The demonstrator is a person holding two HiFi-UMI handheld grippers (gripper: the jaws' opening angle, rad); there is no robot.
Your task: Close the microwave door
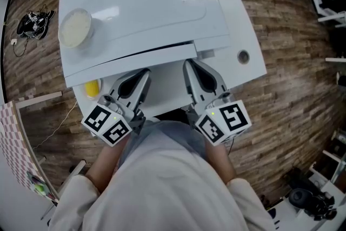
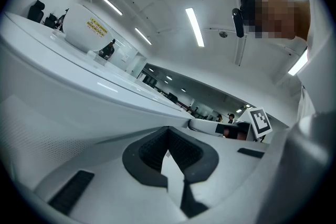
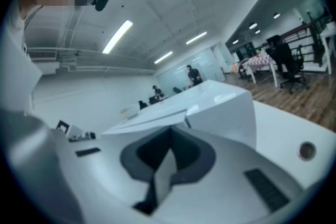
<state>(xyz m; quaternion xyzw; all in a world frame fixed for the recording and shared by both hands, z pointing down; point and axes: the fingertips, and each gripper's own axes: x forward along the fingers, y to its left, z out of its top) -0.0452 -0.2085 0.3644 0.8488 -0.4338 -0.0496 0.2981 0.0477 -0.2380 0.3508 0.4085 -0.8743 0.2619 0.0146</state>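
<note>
The white microwave (image 1: 140, 8) stands on a white table (image 1: 246, 70), seen from above in the head view. A seam crosses its front, and the band below it (image 1: 130, 65) looks like the door's top edge; how far the door stands open I cannot tell. My left gripper (image 1: 142, 73) and right gripper (image 1: 189, 65) are held low in front of it, close to my body, tips toward the microwave and apart from it. Each is shut with nothing held. The left gripper (image 2: 168, 132) looks up past the microwave's side (image 2: 63, 86). The right gripper (image 3: 170, 132) faces its corner (image 3: 226, 107).
A pale round bowl (image 1: 75, 27) rests on the microwave's top left, also seen as the bowl (image 2: 86, 26). A yellow object (image 1: 92, 87) lies on the table at the left. A cable hole (image 1: 243, 55) marks the table's right. Wooden floor surrounds the table; office chairs (image 3: 286, 65) stand far right.
</note>
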